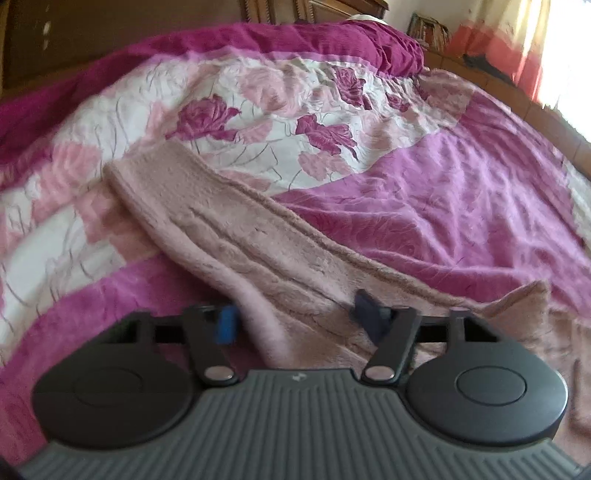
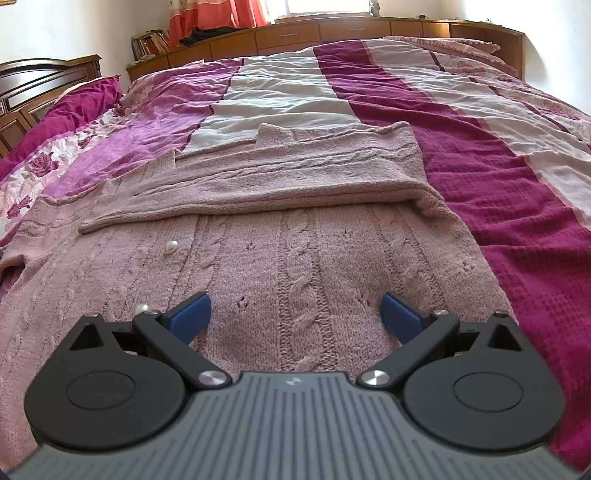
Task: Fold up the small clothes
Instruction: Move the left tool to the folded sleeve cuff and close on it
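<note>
A dusty-pink cable-knit cardigan with pearl buttons lies flat on the bed. One sleeve is folded across its body. The other sleeve stretches out over the floral bedspread in the left wrist view. My left gripper is open, with a fold of the sleeve's near end between its blue fingers; they do not pinch it. My right gripper is open and empty, low over the cardigan's lower body.
The bed has a magenta, pink and white bedspread. A magenta pillow lies by the wooden headboard. Wooden drawers, books and an orange curtain stand beyond the bed.
</note>
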`<state>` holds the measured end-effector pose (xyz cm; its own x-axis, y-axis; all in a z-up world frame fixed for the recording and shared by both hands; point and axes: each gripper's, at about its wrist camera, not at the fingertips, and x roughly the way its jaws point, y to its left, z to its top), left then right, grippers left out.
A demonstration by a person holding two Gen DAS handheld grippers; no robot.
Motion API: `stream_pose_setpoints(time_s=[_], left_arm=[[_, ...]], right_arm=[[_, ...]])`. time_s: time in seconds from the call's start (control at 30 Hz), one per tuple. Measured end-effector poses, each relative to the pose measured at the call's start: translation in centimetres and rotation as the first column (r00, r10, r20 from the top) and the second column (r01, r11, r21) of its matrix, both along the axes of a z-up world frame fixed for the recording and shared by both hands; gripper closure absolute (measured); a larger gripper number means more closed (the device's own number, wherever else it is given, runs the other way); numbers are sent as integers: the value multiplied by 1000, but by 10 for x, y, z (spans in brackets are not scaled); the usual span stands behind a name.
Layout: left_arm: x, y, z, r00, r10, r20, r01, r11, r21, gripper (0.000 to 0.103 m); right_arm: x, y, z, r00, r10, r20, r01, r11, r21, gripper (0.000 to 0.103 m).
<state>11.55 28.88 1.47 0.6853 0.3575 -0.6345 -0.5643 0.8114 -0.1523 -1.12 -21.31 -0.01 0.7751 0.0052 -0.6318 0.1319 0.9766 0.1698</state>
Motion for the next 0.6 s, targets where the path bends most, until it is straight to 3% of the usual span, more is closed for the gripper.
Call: stream_pose_setpoints(time_s=[0.07,0.37,0.6], left_arm=[[0,0,3,999,-32,-5,33,999,26,88],[-25,6,47,993,7,115,-17,996,88,92],[-39,-25,87,970,-81,229,56,992,114,92]], right_arm=[[0,-1,1,1000,-2,0,2,1000,8,2],[-3,-12,6,1000,-19,11,18,996,84,2],[-7,-19,10,999,-36,16,33,990,138,2]])
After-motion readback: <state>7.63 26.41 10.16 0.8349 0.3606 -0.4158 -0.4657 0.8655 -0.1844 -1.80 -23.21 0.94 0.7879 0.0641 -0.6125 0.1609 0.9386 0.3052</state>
